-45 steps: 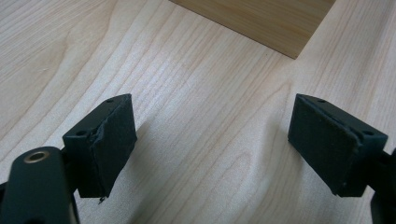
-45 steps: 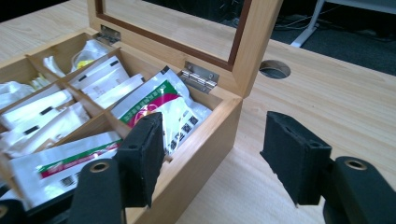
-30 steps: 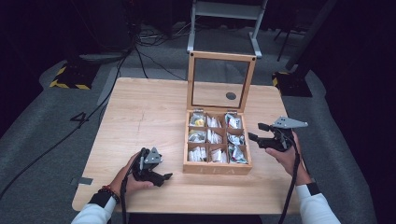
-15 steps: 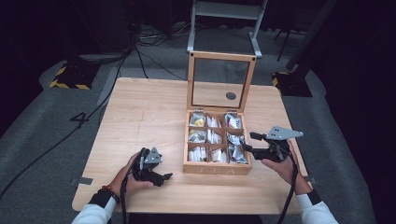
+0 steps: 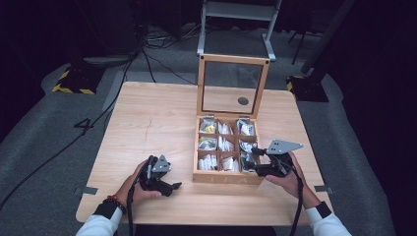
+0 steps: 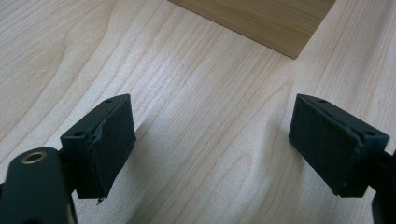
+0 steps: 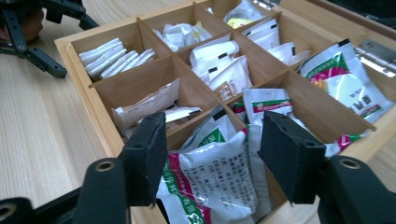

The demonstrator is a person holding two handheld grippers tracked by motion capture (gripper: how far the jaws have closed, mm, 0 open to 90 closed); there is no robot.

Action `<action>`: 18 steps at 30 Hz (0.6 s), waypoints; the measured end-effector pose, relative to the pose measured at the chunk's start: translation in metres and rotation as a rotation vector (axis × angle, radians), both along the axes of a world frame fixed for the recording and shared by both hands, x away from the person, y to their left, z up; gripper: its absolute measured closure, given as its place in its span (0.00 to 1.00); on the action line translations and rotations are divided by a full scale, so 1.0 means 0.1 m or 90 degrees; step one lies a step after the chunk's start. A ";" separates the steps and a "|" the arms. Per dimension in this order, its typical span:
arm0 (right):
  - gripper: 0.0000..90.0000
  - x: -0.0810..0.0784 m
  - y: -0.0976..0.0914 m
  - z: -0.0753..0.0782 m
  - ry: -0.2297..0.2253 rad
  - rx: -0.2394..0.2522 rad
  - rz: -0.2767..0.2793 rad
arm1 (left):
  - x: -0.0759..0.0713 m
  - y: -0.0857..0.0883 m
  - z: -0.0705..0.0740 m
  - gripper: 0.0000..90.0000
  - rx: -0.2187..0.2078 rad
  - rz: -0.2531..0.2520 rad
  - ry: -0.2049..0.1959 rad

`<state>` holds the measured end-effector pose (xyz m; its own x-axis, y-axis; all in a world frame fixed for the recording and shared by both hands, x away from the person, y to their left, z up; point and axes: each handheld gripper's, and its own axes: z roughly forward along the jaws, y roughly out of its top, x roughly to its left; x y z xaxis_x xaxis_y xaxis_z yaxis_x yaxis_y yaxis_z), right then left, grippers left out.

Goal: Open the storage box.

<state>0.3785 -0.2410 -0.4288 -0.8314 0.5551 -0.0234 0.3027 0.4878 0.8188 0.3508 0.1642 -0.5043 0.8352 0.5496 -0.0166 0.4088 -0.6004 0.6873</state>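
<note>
A wooden box (image 5: 226, 178) with nine compartments stands on the counter (image 5: 147, 123), its glass lid (image 5: 232, 88) raised upright at the far side. The coming move turns on the near-right compartment. There a bunch of white sachets with green and red print (image 7: 219, 172) stands on edge, and the right hand-held gripper (image 7: 212, 154) comes at it from the box's right, just over the rim. In the right gripper view the sachets lie straight ahead and slightly below, between the two black jaws. The jaws are partly spread and have just been closing, yet the pads do not appear to press the foil, so nothing is held. The sachets' long axis runs up out of the compartment and leans a little. A grip across their flat faces seems the natural one, with the jaws straddling the top edges.

The left hand-held gripper (image 5: 164, 183) rests on the counter to the left of the box, near its near-left corner. Its jaws stand wide and hold nothing; in the left gripper view, bare wood lies between them. The right hand (image 5: 287, 179) is clearly the nearer one to the sachets, so the pick looks like its job.
</note>
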 end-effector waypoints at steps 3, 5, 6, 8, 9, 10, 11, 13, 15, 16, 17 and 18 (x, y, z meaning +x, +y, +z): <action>0.50 0.02 0.06 -0.06 0.004 -0.014 -0.010 | 0.00 0.00 0.00 0.16 0.000 -0.001 -0.001; 0.50 0.03 0.07 -0.08 0.005 -0.013 -0.017 | 0.00 0.00 0.00 0.16 0.001 -0.001 0.000; 0.51 0.04 0.07 -0.09 0.013 -0.009 -0.025 | 0.00 0.00 0.00 0.16 0.001 0.000 0.000; 0.51 0.05 0.08 -0.09 0.012 -0.010 -0.031 | 0.00 0.00 0.00 0.16 0.001 0.000 0.000; 0.51 0.05 0.08 -0.09 0.013 -0.011 -0.033 | 0.00 0.00 0.00 0.16 0.001 -0.001 0.000; 0.53 0.05 0.08 -0.08 0.015 -0.014 -0.038 | 0.00 0.00 0.00 0.16 0.001 0.000 0.000; 0.53 0.05 0.08 -0.08 0.015 -0.014 -0.038 | 0.00 0.00 0.00 0.16 0.001 -0.001 0.000; 0.59 0.04 0.08 -0.08 0.017 -0.012 -0.034 | 0.00 0.00 0.00 0.16 0.001 -0.001 0.000; 0.62 0.03 0.08 -0.07 0.018 -0.015 -0.030 | 0.00 0.00 0.00 0.16 0.001 0.000 0.000; 0.64 0.02 0.09 -0.06 0.014 -0.018 -0.030 | 0.00 0.00 0.00 0.16 0.001 -0.001 -0.001; 0.67 0.01 0.09 -0.05 0.013 -0.021 -0.030 | 0.00 0.00 0.00 0.16 0.001 -0.001 -0.001; 0.74 0.01 0.08 -0.04 0.007 -0.022 -0.033 | 0.00 0.00 0.00 0.16 0.001 -0.001 -0.001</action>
<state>0.3792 -0.2326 -0.4329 -0.8016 0.5968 -0.0346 0.3368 0.4986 0.7987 0.3512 0.1647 -0.5043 0.8362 0.5483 -0.0141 0.4065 -0.6023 0.6870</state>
